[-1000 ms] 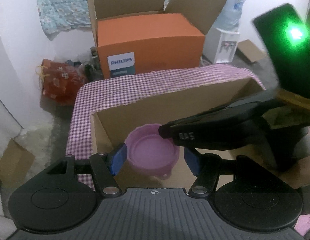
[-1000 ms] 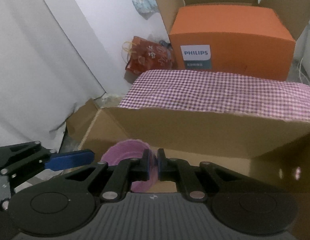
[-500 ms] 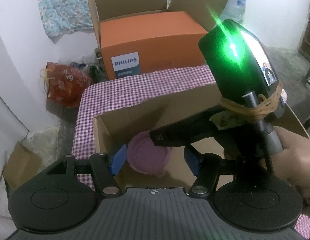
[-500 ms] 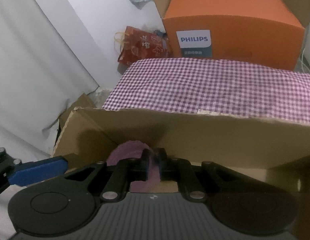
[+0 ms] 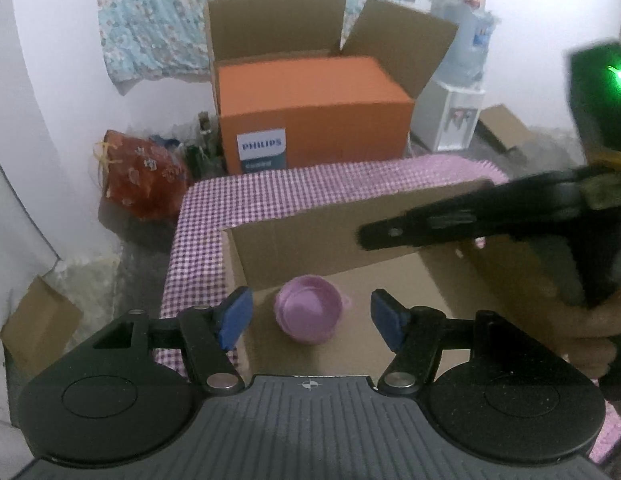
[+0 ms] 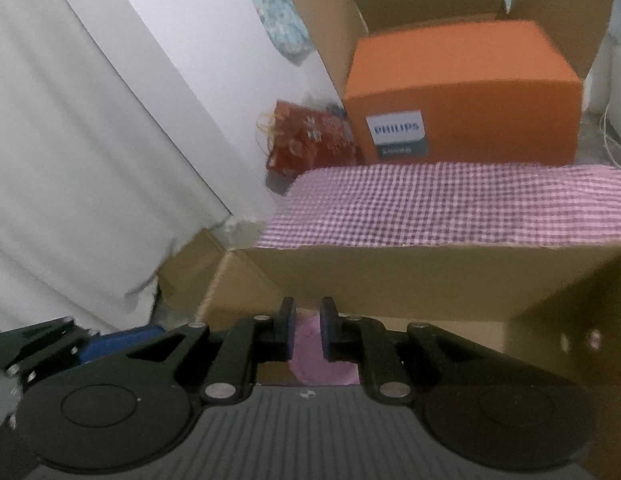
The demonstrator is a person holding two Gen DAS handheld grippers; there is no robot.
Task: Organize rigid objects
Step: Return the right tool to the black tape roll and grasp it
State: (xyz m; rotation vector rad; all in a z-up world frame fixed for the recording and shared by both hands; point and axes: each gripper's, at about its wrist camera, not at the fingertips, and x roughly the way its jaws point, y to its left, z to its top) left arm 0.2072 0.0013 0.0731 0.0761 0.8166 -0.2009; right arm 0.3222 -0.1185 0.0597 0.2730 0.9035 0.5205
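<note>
A pink plastic bowl (image 5: 308, 314) lies on the floor of an open cardboard box (image 5: 310, 240), near its left wall. My left gripper (image 5: 310, 308) hovers above the bowl. Its blue pads (image 5: 236, 314) stand well apart on either side of the bowl without touching it, and the jaws are opening. My right gripper (image 6: 307, 328) is shut with nothing in it, only a thin gap between the pads. The bowl (image 6: 322, 360) shows behind that gap. In the left wrist view the right gripper (image 5: 368, 236) hangs over the box's right half, held by a person's hand (image 5: 590, 328).
The box (image 6: 390, 276) sits on a table with a purple checked cloth (image 5: 270, 196). Behind it stand an orange Philips box (image 5: 310, 112) inside an open carton, a red bag (image 5: 138, 172) and a white water dispenser (image 5: 450, 120). A white wall (image 6: 90, 140) is at left.
Both grippers have risen away from the bowl, which now looks smaller and lower in the box. The right gripper has pulled up and to the right, clear of the bowl.
</note>
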